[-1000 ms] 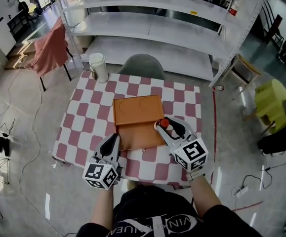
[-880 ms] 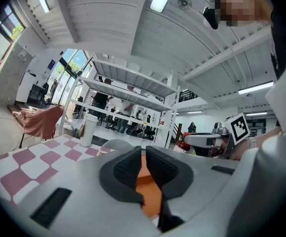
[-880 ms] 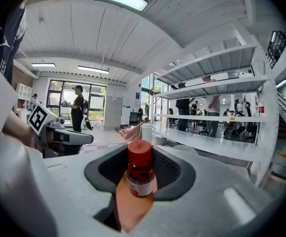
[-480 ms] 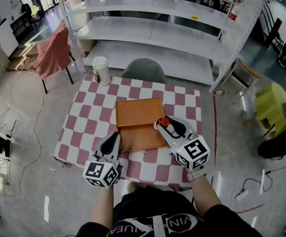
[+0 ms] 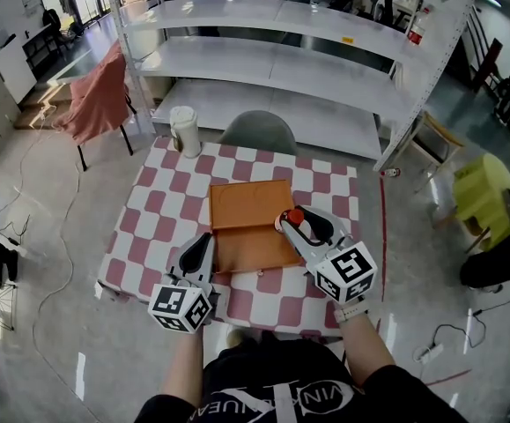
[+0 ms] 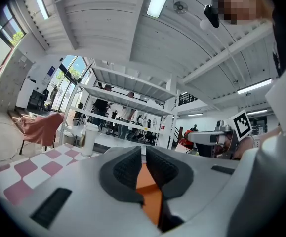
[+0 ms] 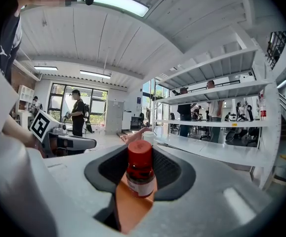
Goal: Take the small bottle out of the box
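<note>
A white cup [image 5: 184, 130] stands at the far left corner of the checkered table [image 5: 149, 227]. The left gripper [image 5: 200, 243] sits at the near edge, its jaws drawn almost together with nothing between them. The open orange box [image 5: 250, 223] lies mid-table. At the box's right edge, the right gripper [image 5: 294, 222] clamps the red-capped small bottle [image 5: 295, 218] upright between its pads.

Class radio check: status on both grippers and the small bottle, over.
Left gripper shut, empty, beside orange box. Right gripper shut on small bottle, over box's right edge. White cup far off.
</note>
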A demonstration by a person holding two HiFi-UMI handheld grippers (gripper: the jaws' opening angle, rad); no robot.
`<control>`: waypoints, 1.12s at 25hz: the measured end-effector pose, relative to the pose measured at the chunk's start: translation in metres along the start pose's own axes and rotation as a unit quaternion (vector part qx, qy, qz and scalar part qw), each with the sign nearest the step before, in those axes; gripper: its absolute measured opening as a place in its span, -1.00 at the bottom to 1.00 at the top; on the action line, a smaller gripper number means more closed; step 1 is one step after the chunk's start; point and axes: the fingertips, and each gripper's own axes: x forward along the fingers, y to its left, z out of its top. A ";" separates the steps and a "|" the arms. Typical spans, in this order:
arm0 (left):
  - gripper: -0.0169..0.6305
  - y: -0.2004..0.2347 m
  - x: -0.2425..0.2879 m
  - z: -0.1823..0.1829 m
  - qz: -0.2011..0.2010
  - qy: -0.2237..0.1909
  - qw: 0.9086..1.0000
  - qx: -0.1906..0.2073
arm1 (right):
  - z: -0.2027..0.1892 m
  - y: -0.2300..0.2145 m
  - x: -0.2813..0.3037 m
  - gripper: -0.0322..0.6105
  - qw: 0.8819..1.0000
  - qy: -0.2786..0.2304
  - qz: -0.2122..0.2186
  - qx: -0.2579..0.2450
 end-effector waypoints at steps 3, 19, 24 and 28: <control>-0.85 0.000 0.000 0.005 -0.001 -0.006 1.000 0.002 | 0.005 0.002 -0.001 -0.44 1.000 -0.005 0.000 -0.001; -0.85 0.016 -0.006 0.021 0.021 -0.023 1.000 0.003 | 0.012 0.001 -0.006 -0.44 1.000 -0.015 -0.004 0.005; -0.85 0.016 -0.006 0.022 0.020 -0.023 1.000 0.004 | 0.009 -0.002 -0.009 -0.44 1.000 -0.013 -0.007 0.007; -0.85 0.016 -0.008 0.020 0.020 -0.020 1.000 0.003 | 0.007 -0.001 -0.010 -0.44 1.000 -0.012 -0.007 0.009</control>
